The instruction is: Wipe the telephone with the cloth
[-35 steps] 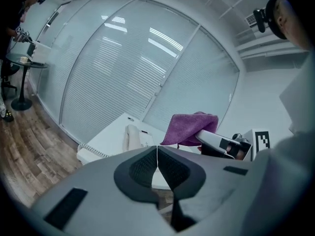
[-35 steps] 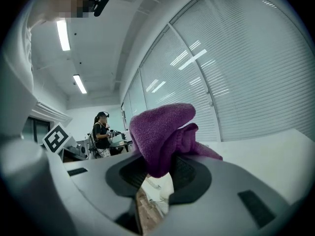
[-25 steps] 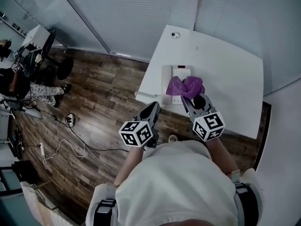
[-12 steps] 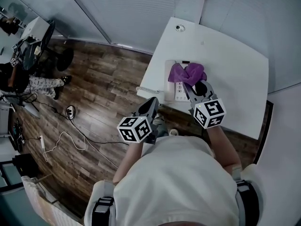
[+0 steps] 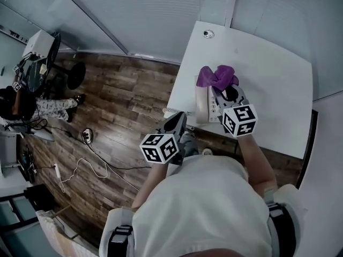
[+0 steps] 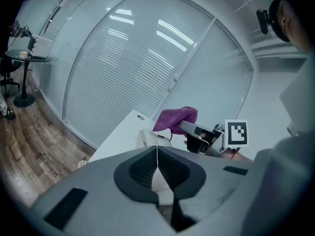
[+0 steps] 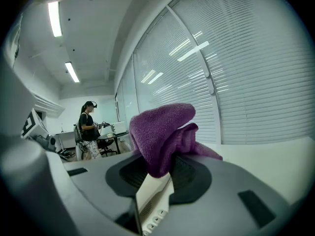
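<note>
Right gripper (image 5: 224, 91) pinches cloth (image 5: 216, 76) above telephone (image 5: 203, 104).

Your head view has a white table (image 5: 268, 79) at upper right, wood floor (image 5: 118, 106) left of it, cables (image 5: 77, 162) at lower left, another person (image 5: 16, 100) at far left
</note>
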